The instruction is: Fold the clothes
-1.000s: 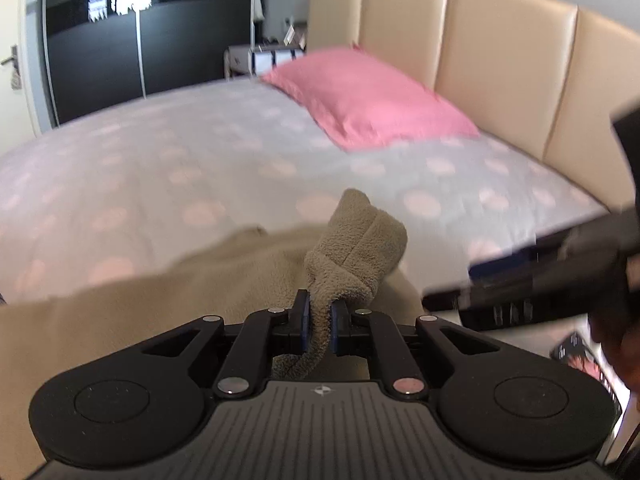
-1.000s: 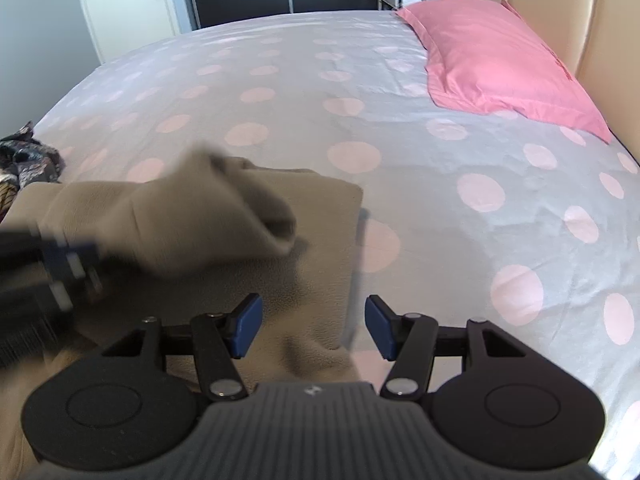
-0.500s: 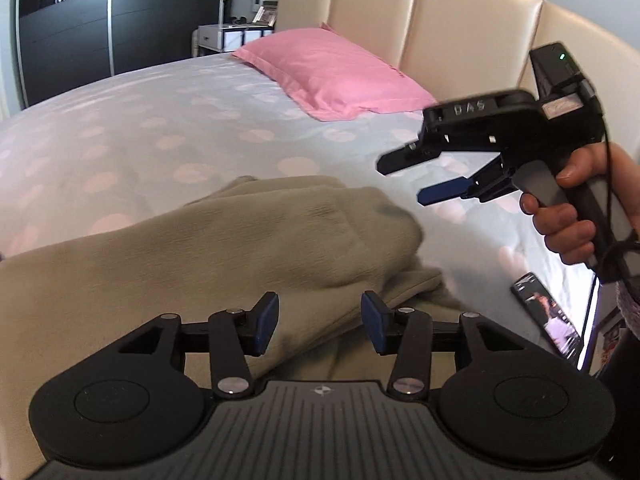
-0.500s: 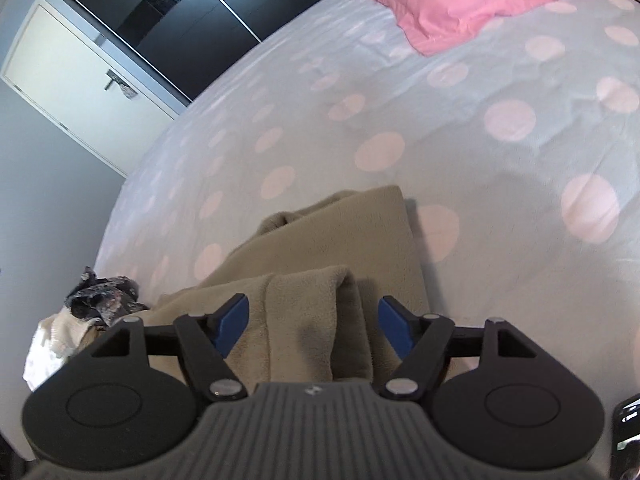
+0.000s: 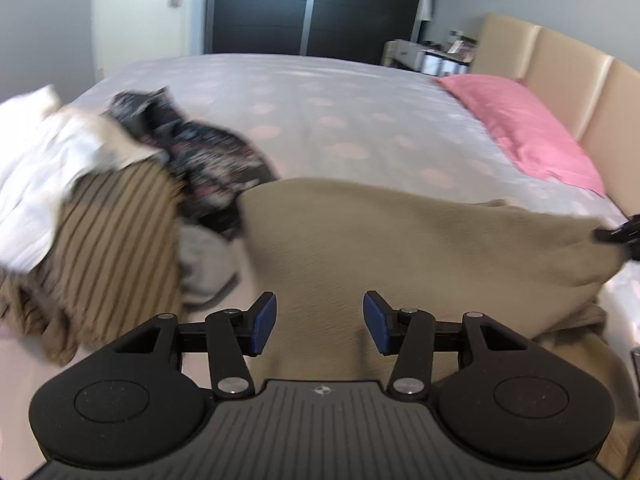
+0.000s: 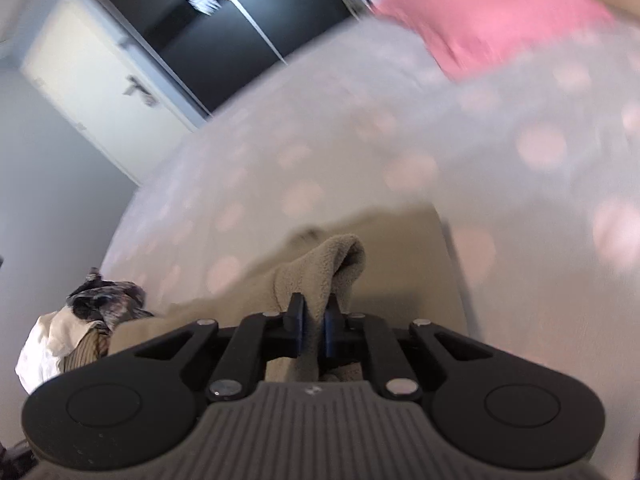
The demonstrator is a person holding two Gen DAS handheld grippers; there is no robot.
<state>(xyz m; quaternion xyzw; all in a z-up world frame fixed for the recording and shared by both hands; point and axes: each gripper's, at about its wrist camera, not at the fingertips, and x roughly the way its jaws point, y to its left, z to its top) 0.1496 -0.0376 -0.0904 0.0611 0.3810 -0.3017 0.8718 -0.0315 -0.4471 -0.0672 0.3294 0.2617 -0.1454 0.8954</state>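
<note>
Step in hand: re-gripping the beige fleece garment (image 5: 400, 248), which lies on the bed beside the clothes pile (image 5: 120, 184). Right gripper (image 6: 313, 322) has just closed, pinching a fleece corner. Left gripper (image 5: 316, 322) is half open and empty. Next, probably, the left needs the opposite corner — then fold across.

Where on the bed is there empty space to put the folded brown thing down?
The widest bare patch of the dotted bedspread lies between the clothes pile, the pink pillow and the tan fleece. The pile's side is crowded. The right gripper pinches the fleece; the left gripper hangs open above it.
</note>
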